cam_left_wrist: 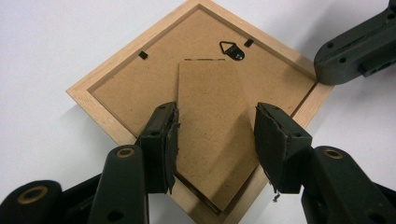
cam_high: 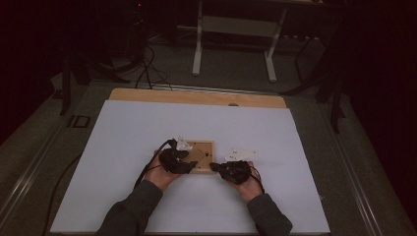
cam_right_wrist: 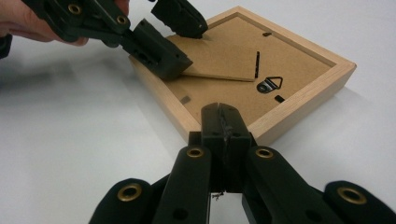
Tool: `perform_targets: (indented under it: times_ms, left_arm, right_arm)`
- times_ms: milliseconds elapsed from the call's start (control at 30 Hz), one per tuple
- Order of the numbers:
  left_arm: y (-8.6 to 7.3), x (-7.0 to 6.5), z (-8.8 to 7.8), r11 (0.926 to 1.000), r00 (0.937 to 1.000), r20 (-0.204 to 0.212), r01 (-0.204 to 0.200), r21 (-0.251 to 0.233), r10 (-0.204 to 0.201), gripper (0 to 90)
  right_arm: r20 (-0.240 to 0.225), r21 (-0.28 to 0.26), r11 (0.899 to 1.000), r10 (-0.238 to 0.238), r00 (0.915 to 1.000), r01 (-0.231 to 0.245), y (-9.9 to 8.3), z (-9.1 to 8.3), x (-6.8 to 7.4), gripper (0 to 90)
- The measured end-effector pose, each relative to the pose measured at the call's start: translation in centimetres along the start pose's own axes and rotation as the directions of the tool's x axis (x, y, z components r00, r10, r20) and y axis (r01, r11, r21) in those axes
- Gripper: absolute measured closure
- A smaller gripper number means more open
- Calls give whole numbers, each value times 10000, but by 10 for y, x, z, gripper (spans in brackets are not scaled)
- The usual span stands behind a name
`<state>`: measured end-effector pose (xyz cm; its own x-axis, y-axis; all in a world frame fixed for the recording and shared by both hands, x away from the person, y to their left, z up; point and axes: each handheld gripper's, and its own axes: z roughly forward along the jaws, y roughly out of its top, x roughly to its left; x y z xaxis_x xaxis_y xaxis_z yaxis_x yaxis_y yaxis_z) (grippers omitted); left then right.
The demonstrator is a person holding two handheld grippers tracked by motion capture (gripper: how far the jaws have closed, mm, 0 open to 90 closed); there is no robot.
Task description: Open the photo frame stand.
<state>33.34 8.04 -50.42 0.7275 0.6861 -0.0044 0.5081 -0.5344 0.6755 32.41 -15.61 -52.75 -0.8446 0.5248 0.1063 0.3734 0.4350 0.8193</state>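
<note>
From the left, the left gripper [cam_high: 183, 161] hangs over the near-left part of the picture frame [cam_high: 205, 147], which lies face down near the middle of the table [cam_high: 123, 196], a little toward the near edge. Its jaws stand partly open, one on each side of the fold-out stand [cam_left_wrist: 212, 135], the brown card leg on the frame's backing board [cam_left_wrist: 126, 88]. The left pad sits right at the stand's edge, while a gap shows at the right pad, so I would not call it a grip yet. In the right gripper view the stand's free end is already lifted a little off the backing.

The right gripper [cam_high: 220, 167] is closed tight, with nothing between its jaws, and its tip presses against the frame's near-right corner, seemingly to steady it.

What could go wrong: the stand is thin card on a slotted hinge, so I would guess that a hard squeeze or a pull at an angle could crease it or tear it at the hinge. If the right tip slips off that corner, the frame would likely slide or spin across the smooth white top. The pads look chipped and ragged, which may make the hold on the card uneven.

Around it, the small metal hanger [cam_left_wrist: 232, 49] and the black turn clips [cam_left_wrist: 143, 55] lie beyond the stand and out of the jaws' way. Nothing else on the table blocks either hand; a white stand [cam_high: 233, 39] and cables [cam_high: 147, 69] sit on the floor past the far edge.
</note>
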Motion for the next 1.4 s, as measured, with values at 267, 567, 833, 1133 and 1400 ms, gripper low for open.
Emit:
perform_targets:
  times_ms: [267, 567, 833, 1133, 1400]
  left_arm:
    - [10, -1, -6, 9999, 9999, -109, 16, -124, -18, 515]
    - [27, -1, -12, 9994, 9998, -200, 31, -341, -38, 516]
    - [28, -2, -10, 9991, 9994, -351, 3, -425, -18, 653]
    - [27, 8, -21, 9948, 9981, -26, 614, -813, -618, 495]
    - [20, 17, -24, 9861, 9894, 461, 1413, -878, -1377, 392]
  right_arm:
    - [15, 150, 9998, -149, 9999, 149, 2, 0, 0, 900]
    - [20, 165, 9997, -187, 9998, 187, 3, 1, 0, 900]
    - [3, 156, 9997, -168, 9999, 168, 2, 1, 0, 900]
    - [-27, 109, 9998, -155, 9999, 155, 2, 1, -1, 900]
    - [-42, 113, 9999, -60, 10000, 61, 2, 0, -1, 900]
